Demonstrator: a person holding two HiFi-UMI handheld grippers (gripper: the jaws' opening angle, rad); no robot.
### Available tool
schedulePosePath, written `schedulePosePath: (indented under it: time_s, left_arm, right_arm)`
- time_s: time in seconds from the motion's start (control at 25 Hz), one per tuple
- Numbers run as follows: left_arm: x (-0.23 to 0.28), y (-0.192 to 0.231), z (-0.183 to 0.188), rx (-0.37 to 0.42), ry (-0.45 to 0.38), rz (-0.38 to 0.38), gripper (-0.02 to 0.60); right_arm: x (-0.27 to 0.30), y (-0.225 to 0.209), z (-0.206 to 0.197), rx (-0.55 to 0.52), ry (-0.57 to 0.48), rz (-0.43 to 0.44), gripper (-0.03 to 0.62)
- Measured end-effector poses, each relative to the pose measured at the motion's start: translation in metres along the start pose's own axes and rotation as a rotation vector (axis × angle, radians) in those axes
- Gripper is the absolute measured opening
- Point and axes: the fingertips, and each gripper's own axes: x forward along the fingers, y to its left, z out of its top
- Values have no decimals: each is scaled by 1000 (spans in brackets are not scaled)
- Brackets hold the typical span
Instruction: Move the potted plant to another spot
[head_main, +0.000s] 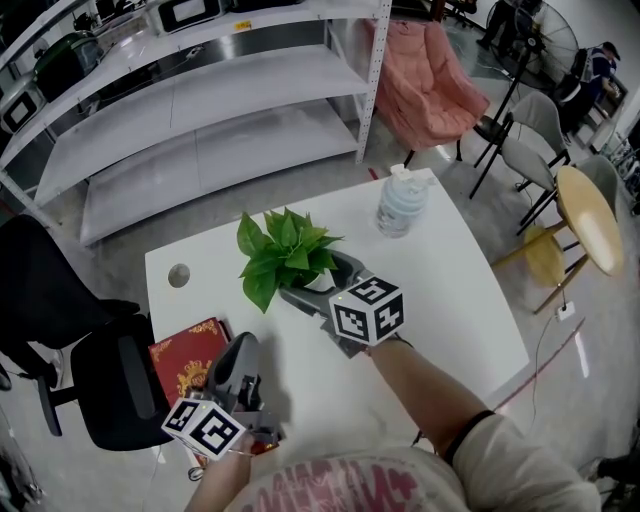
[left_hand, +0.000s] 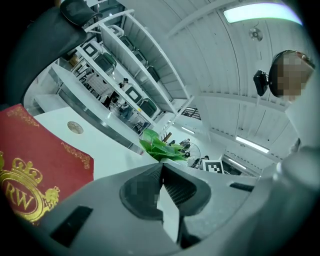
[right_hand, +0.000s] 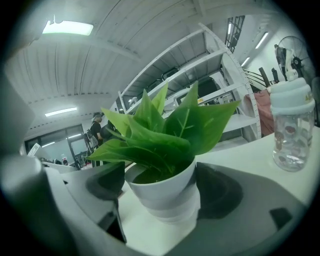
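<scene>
The plant sits in a white pot near the middle of the white table, a little toward its far edge. Its green leaves spread up and to the left of the pot. The pot appears upright. No view shows whether its base rests on the tabletop or is just clear of it.

The right gripper reaches in from the near side and straddles the pot. In the right gripper view the pot fills the gap, with one jaw against each side of it just under the rim. The jaws stand wide and are clamped on the pot. The marker cube sits behind the jaws, above the person's forearm.

The left gripper is low at the near-left part of the table, well apart from the plant. In the left gripper view its jaws meet at the tips with nothing between them. It lies just beside the right edge of a red book with gold ornament, which lies flat at the table's near-left corner.

A clear bottle with a pale cap stands to the right of the plant, toward the far-right corner and apart from the pot. A round grommet is set in the tabletop to the left of the plant.

Beyond the table stands a white shelf unit. A black chair is at the left. A chair draped in pink cloth and a wooden stool are at the right.
</scene>
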Motion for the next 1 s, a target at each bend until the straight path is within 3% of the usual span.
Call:
schedulePosePath:
  time_s: [0.4,1.0]
  left_arm:
    - [-5,-2,0,-20,-10,-18,3]
    - [-5,-18,2,-31,-28,-49,3]
  right_arm:
    - [-3,6,-9,-84,24,-27,459]
    - [-5,6,-13,-90,43,-62,460]
